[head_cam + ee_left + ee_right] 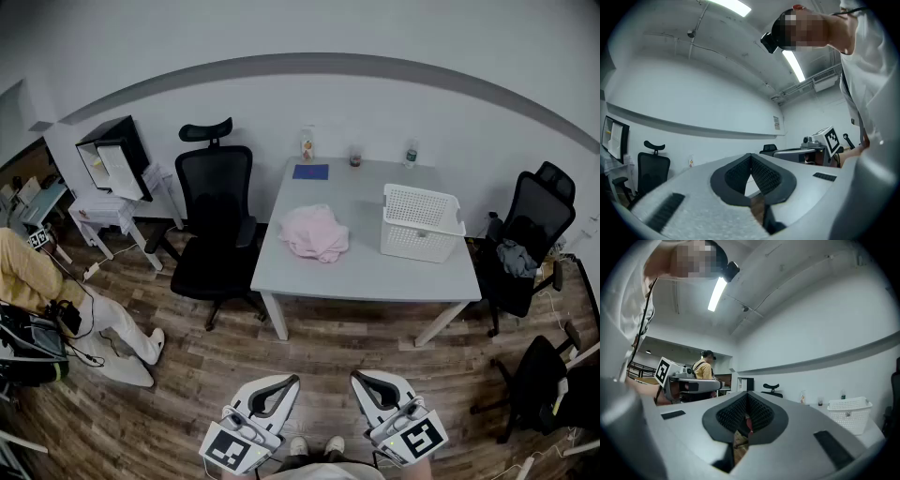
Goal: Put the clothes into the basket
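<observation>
A pink heap of clothes (315,232) lies on the grey table (366,267), left of its middle. To the right on the same table stands a white slotted basket (419,222), which also shows small at the right of the right gripper view (850,413). My left gripper (292,380) and right gripper (358,377) hang side by side low in the head view, over the wooden floor and well short of the table. Both have their jaws together with nothing between them (751,157) (747,394).
A black office chair (217,225) stands at the table's left side, and two more (530,244) at its right. A blue notebook (310,172) and small bottles (307,143) sit at the table's far edge. A seated person (37,281) and a white side table (112,202) are at the left.
</observation>
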`<move>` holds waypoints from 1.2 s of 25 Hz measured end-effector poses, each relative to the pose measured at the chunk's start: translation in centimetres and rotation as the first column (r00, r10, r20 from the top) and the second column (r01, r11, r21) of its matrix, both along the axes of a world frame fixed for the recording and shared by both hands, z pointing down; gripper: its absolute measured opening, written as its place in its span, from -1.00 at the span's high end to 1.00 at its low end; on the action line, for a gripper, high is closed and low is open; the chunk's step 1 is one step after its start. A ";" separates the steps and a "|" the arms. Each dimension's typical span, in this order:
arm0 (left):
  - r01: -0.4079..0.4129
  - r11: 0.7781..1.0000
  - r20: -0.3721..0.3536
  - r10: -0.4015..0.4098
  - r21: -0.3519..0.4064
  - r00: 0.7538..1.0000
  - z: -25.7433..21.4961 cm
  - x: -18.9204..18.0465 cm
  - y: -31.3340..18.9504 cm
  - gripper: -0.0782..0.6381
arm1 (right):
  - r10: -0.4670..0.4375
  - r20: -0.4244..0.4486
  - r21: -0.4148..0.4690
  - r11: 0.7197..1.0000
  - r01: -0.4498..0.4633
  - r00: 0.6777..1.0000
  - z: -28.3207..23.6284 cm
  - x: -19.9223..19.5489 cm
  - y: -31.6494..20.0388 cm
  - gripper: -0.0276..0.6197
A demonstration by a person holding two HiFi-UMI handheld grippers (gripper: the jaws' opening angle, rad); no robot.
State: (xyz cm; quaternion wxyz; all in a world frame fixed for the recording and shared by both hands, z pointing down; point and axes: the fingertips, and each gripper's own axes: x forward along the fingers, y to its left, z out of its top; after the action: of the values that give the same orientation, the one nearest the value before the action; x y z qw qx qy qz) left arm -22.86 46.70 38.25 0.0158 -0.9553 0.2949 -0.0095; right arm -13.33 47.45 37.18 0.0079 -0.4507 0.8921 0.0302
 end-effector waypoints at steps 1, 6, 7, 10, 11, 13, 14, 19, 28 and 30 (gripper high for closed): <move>0.001 1.000 -0.022 -0.001 0.008 1.000 -0.4 0.3 0.0 0.76 | -0.002 0.000 0.002 1.000 0.002 1.000 0.0 0.1 0.0 0.91; 0.017 1.000 -0.063 -0.016 0.017 0.998 -1.2 1.3 0.0 0.76 | 0.002 0.003 0.005 1.000 -0.002 1.000 0.0 1.2 0.0 0.91; 0.022 1.000 -0.056 -0.021 0.012 0.998 -0.9 1.4 0.1 0.76 | 0.007 0.001 0.004 1.000 -0.007 1.000 0.1 1.5 0.0 0.91; 0.030 0.999 -0.058 -0.029 0.018 0.998 -0.8 1.8 0.1 0.76 | 0.005 -0.007 -0.001 1.000 -0.005 1.000 0.4 2.1 0.0 0.91; 0.038 0.999 -0.051 -0.037 0.017 0.998 -0.9 2.0 0.1 0.76 | -0.003 -0.009 -0.004 1.000 0.003 1.000 0.5 2.3 0.1 0.91; 0.050 0.999 -0.057 -0.049 0.018 0.997 -1.4 2.4 0.3 0.76 | -0.015 -0.010 -0.003 1.000 0.015 1.000 0.5 2.6 0.1 0.91; 0.052 0.998 -0.054 -0.051 0.017 0.997 -1.4 2.6 0.4 0.76 | -0.019 -0.009 0.002 1.000 0.019 1.000 0.4 2.7 0.1 0.91; 0.055 0.998 0.009 -0.055 -0.007 0.998 0.0 3.0 0.1 0.76 | -0.019 -0.006 0.007 1.000 0.019 1.000 0.4 3.2 -0.4 0.91; 0.042 0.999 -0.029 -0.042 -0.001 0.999 0.1 3.9 -4.0 0.76 | -0.003 -0.021 0.011 1.000 0.003 1.000 0.7 3.7 -4.2 0.91; -0.005 0.993 0.028 0.002 0.117 1.000 -0.4 4.3 -5.1 0.76 | -0.002 -0.021 0.008 1.000 0.002 1.000 0.9 3.8 -5.3 0.91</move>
State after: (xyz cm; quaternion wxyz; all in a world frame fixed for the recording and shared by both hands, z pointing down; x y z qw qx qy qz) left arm -18.57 41.65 37.83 0.0759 -0.9531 0.2930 -0.0057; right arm -9.54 42.12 38.07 0.0006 -0.4496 0.8924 0.0386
